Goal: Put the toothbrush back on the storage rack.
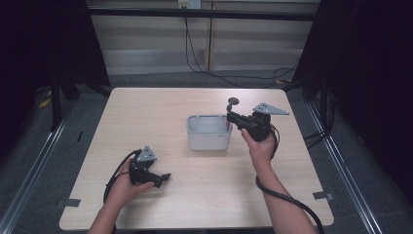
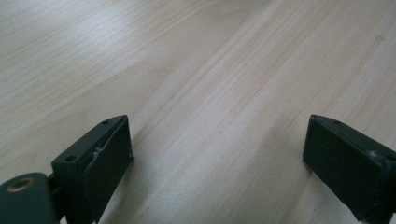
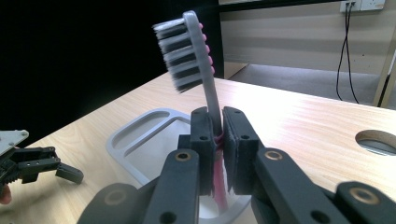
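With the right claw clamped on the toothbrush held upright above the grey holder at mid-tabletop, lower it straight into 1 compartment, keeping the open, empty left claw near-left.

Your only obstacle on the table is the grey holder, standing right of centre. Bare wood runs wide to its left, behind it and along the near edge; your left gripper has open tabletop all around.
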The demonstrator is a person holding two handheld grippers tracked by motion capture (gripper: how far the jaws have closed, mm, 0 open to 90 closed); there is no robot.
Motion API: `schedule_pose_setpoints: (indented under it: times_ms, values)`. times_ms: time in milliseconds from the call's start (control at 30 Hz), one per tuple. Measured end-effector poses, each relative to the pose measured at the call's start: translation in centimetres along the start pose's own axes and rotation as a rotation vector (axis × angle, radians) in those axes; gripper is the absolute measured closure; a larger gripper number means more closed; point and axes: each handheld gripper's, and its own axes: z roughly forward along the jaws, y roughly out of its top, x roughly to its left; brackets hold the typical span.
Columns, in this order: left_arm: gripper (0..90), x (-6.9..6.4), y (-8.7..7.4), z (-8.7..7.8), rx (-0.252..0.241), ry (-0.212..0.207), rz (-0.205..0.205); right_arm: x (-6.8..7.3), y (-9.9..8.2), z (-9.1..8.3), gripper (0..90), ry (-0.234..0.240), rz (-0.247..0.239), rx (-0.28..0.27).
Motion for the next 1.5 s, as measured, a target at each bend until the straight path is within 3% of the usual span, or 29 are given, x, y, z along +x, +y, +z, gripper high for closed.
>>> schedule_pose_setpoints:
  times_ms: [1500]
  values:
    - [7.8, 0.0, 0.0, 0.01, -0.001, 0.0, 0.0, 0.61, -0.91, -0.62, 83.0, -0.006, -0.059, 0.037]
